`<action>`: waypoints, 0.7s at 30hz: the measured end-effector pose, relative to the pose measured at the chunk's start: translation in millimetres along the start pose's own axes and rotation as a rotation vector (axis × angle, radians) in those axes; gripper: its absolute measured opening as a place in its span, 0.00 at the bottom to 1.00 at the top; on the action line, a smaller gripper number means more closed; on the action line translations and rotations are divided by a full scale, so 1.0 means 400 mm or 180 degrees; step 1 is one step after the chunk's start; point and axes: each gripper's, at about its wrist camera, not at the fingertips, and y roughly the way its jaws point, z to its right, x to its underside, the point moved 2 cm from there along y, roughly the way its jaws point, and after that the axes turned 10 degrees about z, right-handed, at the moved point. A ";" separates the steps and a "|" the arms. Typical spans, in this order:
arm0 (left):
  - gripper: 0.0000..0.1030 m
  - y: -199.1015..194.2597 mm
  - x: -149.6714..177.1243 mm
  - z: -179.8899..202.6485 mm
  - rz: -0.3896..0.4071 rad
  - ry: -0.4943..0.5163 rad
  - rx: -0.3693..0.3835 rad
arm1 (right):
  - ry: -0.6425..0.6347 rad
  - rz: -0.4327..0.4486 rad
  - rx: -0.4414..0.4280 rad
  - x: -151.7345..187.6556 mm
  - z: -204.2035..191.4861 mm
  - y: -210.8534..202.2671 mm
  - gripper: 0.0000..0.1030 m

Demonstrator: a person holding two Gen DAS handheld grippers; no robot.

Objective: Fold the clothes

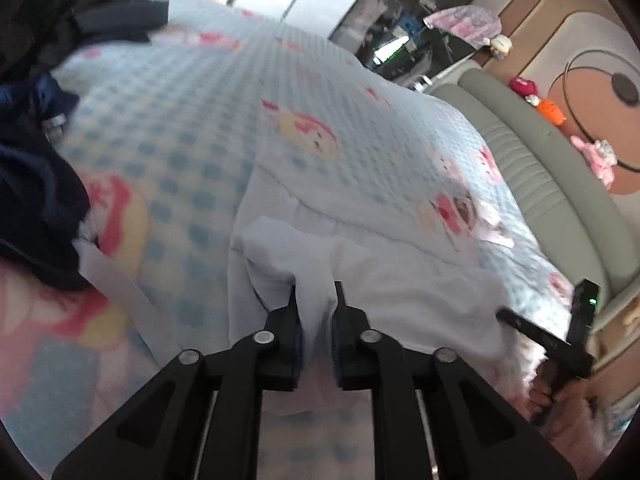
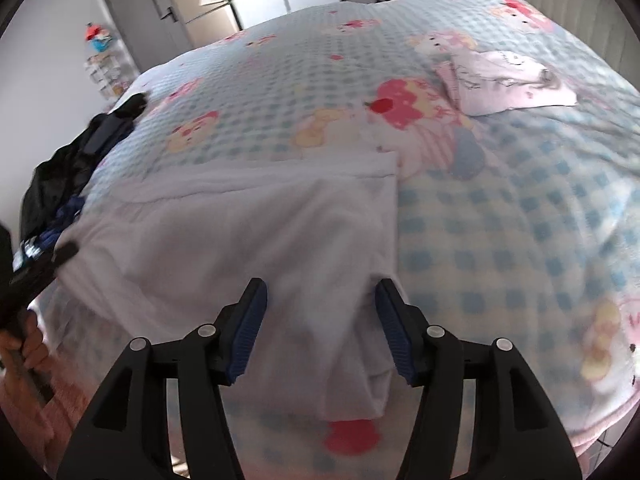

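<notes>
White garment [image 2: 248, 232] spread across the lower middle of the right wrist frame on the checked cartoon bedspread [image 2: 500, 220], lying partly flat, far edge straight, near edge bunched and hanging toward the camera. Left gripper [image 1: 316, 300] clamped on a pinch of that white cloth, jaws nearly together with a fold rising between them. Right gripper [image 2: 320, 300] with jaws wide apart, straddling a ridge of the fabric, gripping nothing. Heap of dark clothes [image 1: 36, 184] at the left edge of the left wrist frame, crumpled, seemingly left to fold. Small pink folded piece [image 2: 516, 84] at upper right, possibly finished. Probably mid-fold on the white piece.
</notes>
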 end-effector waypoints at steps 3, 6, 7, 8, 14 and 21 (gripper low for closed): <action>0.59 0.007 -0.016 -0.003 0.0057 0.0009 0.0097 | 0.0108 0.0038 -0.0026 -0.010 0.010 0.023 0.64; 0.58 0.059 -0.028 0.006 -0.0072 0.0186 -0.0051 | 0.0104 -0.0150 -0.0141 -0.003 0.007 0.074 0.65; 0.48 0.080 -0.030 0.009 -0.0146 0.0248 -0.0107 | 0.0090 -0.0175 -0.0163 -0.001 0.005 0.086 0.64; 0.37 0.094 -0.025 0.014 -0.0189 0.0300 -0.0174 | 0.0067 -0.0183 -0.0184 0.000 0.002 0.095 0.49; 0.12 0.066 -0.051 0.083 0.0025 0.0689 -0.0317 | -0.0078 0.0103 -0.0230 -0.015 -0.025 0.028 0.12; 0.12 0.071 -0.200 0.159 0.0325 0.0935 -0.0228 | 0.0175 0.0606 -0.0204 -0.119 0.012 -0.036 0.12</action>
